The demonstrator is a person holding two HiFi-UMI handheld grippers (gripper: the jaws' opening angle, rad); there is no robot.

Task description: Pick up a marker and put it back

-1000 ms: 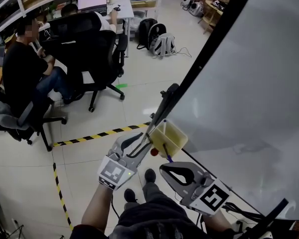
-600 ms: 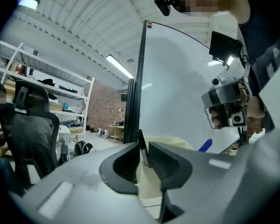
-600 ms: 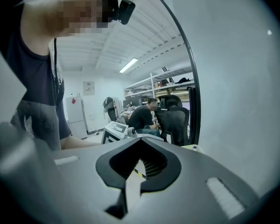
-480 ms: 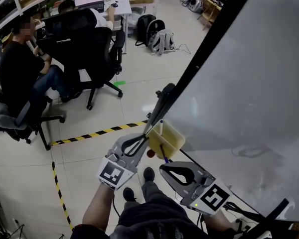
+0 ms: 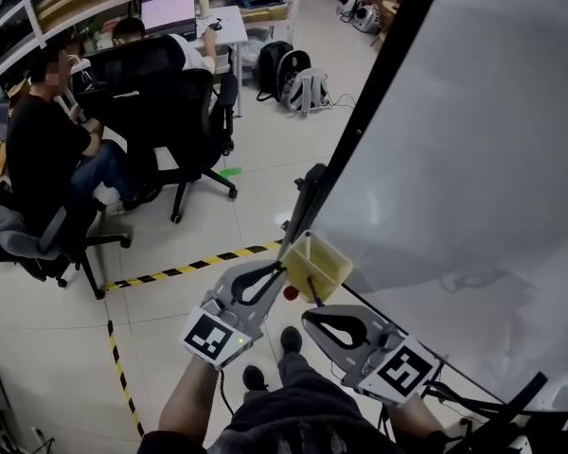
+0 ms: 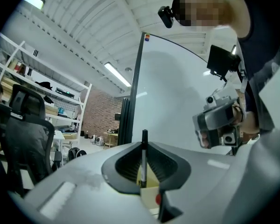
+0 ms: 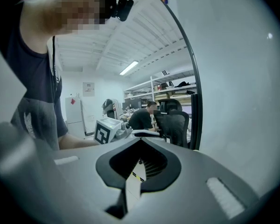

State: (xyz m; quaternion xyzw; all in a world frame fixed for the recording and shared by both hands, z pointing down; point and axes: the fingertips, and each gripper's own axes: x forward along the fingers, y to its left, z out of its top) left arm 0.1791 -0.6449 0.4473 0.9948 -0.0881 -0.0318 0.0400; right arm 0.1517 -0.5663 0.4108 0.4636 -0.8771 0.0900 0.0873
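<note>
A yellow tray (image 5: 333, 261) hangs on the whiteboard's lower edge, with a red-capped marker (image 5: 291, 293) at its near corner. My left gripper (image 5: 286, 272) reaches level to the tray's left end. In the left gripper view a thin black marker (image 6: 143, 160) stands upright, pinched between the jaws of the left gripper (image 6: 143, 146), which have just been closing on it. My right gripper (image 5: 309, 315) hangs below the tray; in its own view the right gripper (image 7: 140, 140) has its tips together with nothing between them.
The big whiteboard (image 5: 473, 159) fills the right side on a black frame (image 5: 360, 130). Two people sit in office chairs (image 5: 185, 112) at desks at the back left. Yellow-black tape (image 5: 185, 270) runs across the tiled floor. My shoes (image 5: 289, 340) are below.
The left gripper's jaws have closed from wide open onto the black marker, and the gripper has risen a little by the tray. The right gripper has kept still.
</note>
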